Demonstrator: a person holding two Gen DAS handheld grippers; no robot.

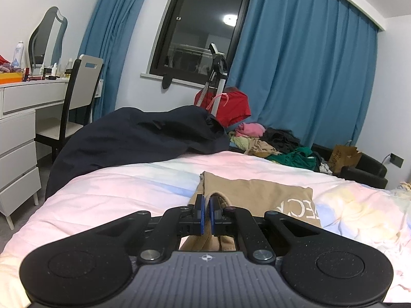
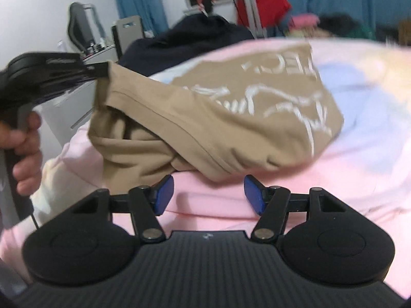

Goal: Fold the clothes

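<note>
Mid-fold: the tan cotton T-shirt with white lettering (image 2: 231, 107) lies partly doubled at centre frame on the pink quilted bed (image 2: 359, 154), its edge clamped by the left gripper (image 1: 205, 206), while the right gripper (image 2: 208, 193) has jaws apart, empty, so squaring remains.

A: What borders the pastel quilt (image 1: 115, 187)?

B: A white dresser (image 1: 18, 138) with mirror (image 1: 47, 38) and chair (image 1: 82, 89) at left; blue curtains (image 1: 303, 59) flanking a dark window (image 1: 203, 25); a cardboard box (image 1: 345, 155) at right.
</note>
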